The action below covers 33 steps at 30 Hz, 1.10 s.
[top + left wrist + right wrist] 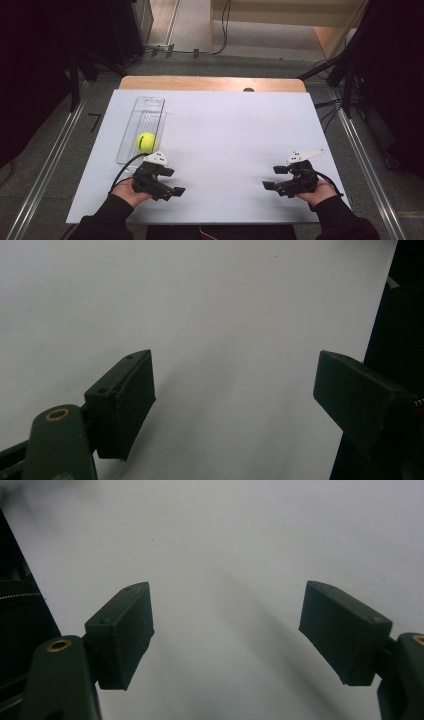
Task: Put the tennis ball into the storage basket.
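Tennis ball (145,142) just beyond left gripper (171,181)

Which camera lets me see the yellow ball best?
The high view: there the yellow ball sits in the clear tray, just beyond the left tongs. The left gripper view and right gripper view look along open jaws at the bare white table, away from the ball.

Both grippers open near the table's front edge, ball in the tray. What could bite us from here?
1. The tennis ball is round and may roll along the clear tray if the left gripper nudges it.
2. The tray is light-looking and transparent; a grab could drag it.
3. The left gripper's cable lies beside the tray and might snag.
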Each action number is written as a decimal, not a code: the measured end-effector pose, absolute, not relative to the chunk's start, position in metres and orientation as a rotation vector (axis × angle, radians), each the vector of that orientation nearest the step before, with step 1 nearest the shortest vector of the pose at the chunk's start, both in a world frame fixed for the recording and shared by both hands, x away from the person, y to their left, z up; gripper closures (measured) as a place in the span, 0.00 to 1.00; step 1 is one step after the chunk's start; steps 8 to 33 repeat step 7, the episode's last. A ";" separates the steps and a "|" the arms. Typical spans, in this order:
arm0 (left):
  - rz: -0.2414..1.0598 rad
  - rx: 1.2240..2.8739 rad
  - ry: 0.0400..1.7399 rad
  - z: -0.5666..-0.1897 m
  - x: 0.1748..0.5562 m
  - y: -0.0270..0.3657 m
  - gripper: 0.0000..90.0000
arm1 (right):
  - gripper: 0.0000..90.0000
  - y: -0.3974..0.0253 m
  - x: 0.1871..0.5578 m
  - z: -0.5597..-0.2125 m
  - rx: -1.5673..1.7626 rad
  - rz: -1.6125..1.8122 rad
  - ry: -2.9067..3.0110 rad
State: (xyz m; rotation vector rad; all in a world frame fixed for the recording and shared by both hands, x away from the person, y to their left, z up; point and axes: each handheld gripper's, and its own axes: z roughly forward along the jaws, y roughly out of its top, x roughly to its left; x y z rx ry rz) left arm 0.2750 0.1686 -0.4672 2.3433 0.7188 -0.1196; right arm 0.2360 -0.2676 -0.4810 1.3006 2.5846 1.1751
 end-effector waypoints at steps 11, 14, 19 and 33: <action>-0.122 2.347 0.716 -0.468 0.275 0.168 0.19 | 0.22 -0.268 0.236 -0.481 1.300 1.175 2.586; -0.122 2.347 0.716 -0.468 0.275 0.168 0.19 | 0.22 -0.268 0.236 -0.481 1.300 1.175 2.586; -0.122 2.347 0.716 -0.468 0.275 0.168 0.19 | 0.22 -0.268 0.236 -0.481 1.300 1.175 2.586; -0.122 2.347 0.716 -0.468 0.275 0.168 0.19 | 0.22 -0.268 0.236 -0.481 1.300 1.175 2.586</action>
